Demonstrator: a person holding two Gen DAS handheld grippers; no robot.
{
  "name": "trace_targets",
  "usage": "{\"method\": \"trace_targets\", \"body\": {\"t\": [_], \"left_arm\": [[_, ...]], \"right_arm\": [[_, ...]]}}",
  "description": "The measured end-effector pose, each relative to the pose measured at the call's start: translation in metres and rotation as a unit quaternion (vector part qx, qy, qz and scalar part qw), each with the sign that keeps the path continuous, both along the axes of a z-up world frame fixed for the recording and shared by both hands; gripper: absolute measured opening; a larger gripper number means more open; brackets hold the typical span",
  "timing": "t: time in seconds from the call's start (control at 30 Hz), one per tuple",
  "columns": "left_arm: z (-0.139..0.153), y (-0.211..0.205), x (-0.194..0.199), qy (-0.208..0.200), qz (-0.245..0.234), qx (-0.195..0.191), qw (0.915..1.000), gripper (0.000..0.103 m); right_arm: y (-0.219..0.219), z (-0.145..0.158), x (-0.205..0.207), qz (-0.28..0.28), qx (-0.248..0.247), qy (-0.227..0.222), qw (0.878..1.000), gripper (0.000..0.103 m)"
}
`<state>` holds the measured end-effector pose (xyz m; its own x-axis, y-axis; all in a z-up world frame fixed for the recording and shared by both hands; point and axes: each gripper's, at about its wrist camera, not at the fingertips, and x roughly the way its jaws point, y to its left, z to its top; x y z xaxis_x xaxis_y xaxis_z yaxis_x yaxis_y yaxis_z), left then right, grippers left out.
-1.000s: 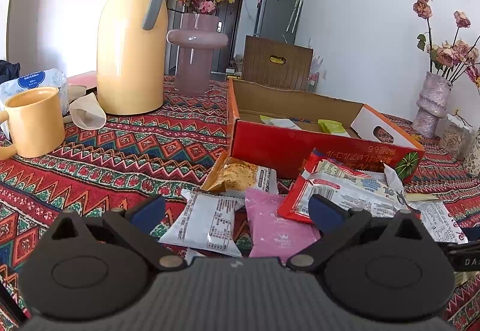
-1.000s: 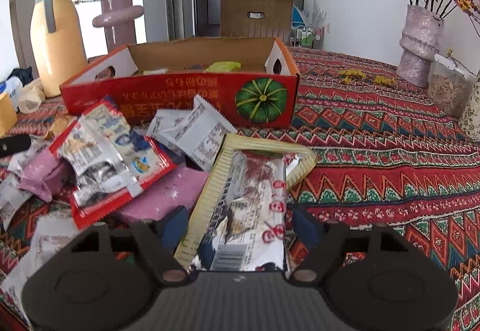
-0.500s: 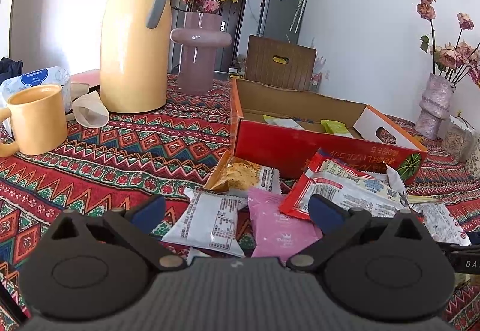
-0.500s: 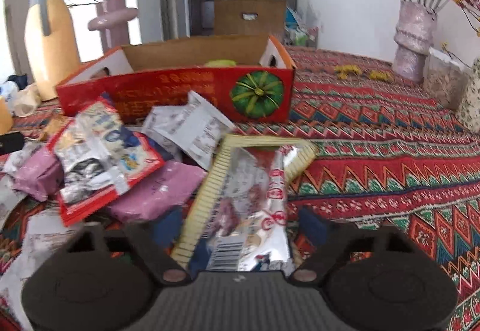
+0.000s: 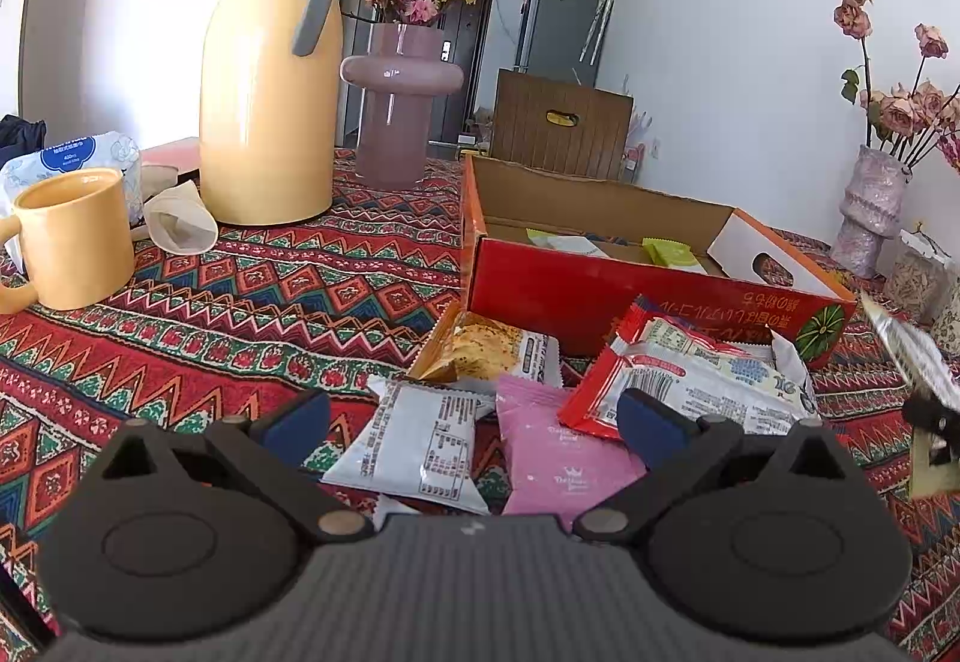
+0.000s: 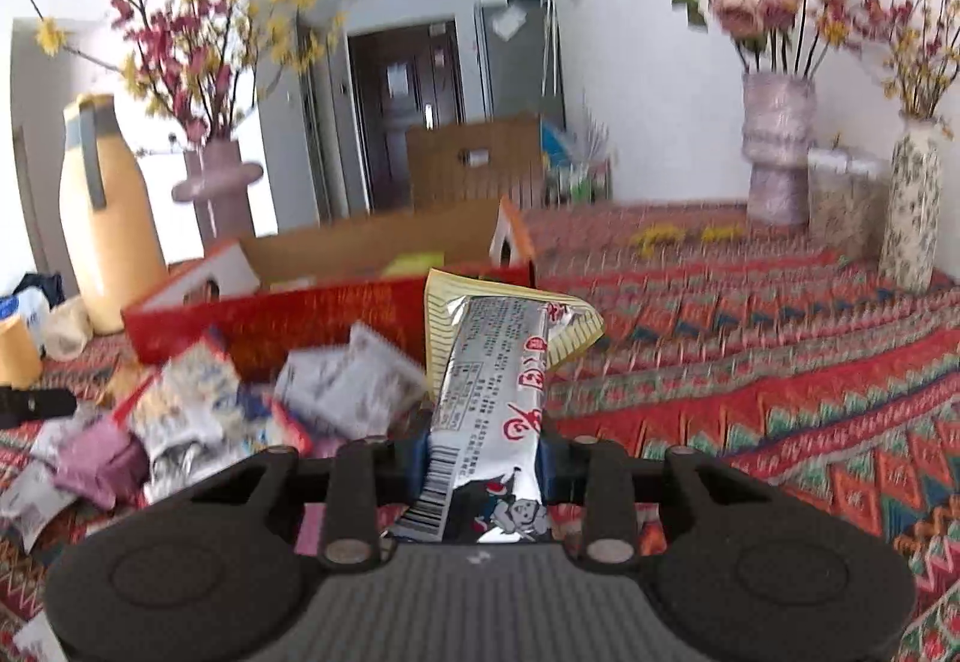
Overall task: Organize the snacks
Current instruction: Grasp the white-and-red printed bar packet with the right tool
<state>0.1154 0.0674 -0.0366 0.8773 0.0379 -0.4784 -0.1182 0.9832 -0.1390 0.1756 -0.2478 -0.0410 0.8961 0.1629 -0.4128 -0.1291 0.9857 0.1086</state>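
My right gripper (image 6: 483, 452) has its jaws closing, and both pads press on a silver snack packet (image 6: 492, 362). The packet stands up off the table with a yellow-striped wrapper (image 6: 444, 302) behind it. Past it is the open red cardboard box (image 6: 324, 314), holding a green packet (image 5: 669, 254). My left gripper (image 5: 471, 416) hovers open over the snack pile with nothing between its fingers. Below it lie a white packet (image 5: 420, 440), a pink packet (image 5: 558, 458), a red-edged packet (image 5: 690, 380) and an orange biscuit pack (image 5: 480, 350). The red box (image 5: 600, 296) is just beyond them.
A yellow thermos jug (image 5: 270, 92), a yellow mug (image 5: 72, 236) and a mauve flower vase (image 5: 399, 104) stand at the left on the patterned tablecloth. A pale vase (image 6: 777, 152), a jar and a floral vase (image 6: 912, 206) stand at the far right. A wooden chair back is behind the box.
The right gripper's jaws have closed onto the silver packet and raised it, tipping it upright off the pile. The left gripper has stayed where it was, still open.
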Motion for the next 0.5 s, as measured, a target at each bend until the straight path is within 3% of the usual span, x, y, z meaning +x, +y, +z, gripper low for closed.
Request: {"method": "trace_targets", "body": {"t": [0.1, 0.5], "left_arm": [[-0.0003, -0.0015, 0.0007, 0.003, 0.001, 0.003, 1.0, 0.103], [0.0075, -0.0032, -0.0052, 0.063, -0.022, 0.026, 0.9975, 0.103]], "right_arm": [[-0.0005, -0.0019, 0.0037, 0.001, 0.004, -0.021, 1.0, 0.032], [-0.0014, -0.0091, 0.0064, 0.016, 0.021, -0.019, 0.999, 0.032]]}}
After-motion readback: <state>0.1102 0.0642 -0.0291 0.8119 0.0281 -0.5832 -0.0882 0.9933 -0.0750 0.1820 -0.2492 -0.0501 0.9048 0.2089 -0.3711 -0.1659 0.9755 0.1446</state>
